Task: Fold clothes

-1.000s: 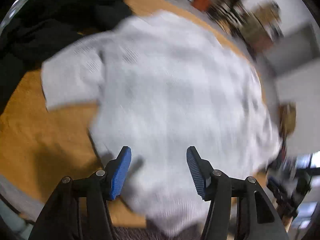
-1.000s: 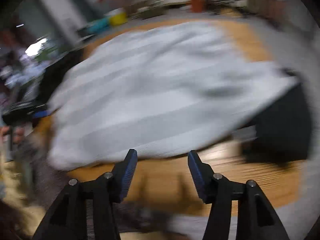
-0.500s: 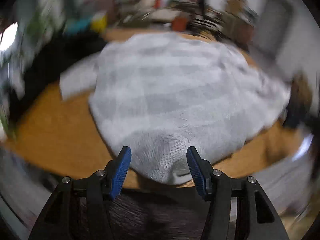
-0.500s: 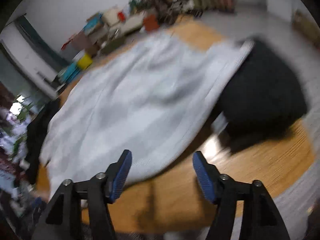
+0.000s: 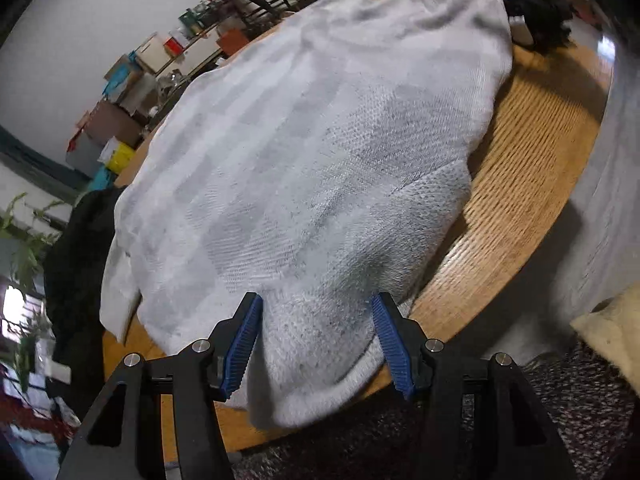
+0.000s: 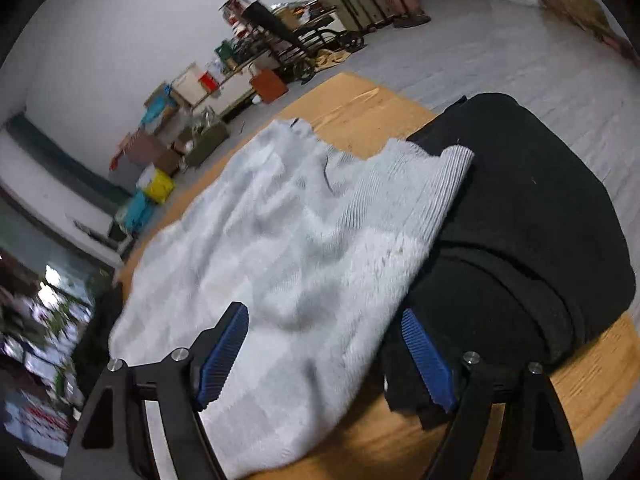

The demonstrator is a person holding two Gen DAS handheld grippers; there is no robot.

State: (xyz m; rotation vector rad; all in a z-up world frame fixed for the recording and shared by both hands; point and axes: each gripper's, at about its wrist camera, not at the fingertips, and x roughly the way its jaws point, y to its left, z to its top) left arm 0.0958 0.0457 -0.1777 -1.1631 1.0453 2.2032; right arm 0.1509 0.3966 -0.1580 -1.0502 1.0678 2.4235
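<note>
On the table your pale knit sweater lies spread and unfolded, left tongs and right tongs both apart straddling its near edges, nothing gripped, so every fold remains.

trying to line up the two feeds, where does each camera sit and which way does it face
Left wrist: on the left gripper, low at the table edge, looking along the white sweater toward room clutter; both blue fingers show, open around the hem.
Right wrist: on the right gripper, looking across the sweater and black garment; both fingers show, open.
Shared: sweater, table, far shelves.
</note>
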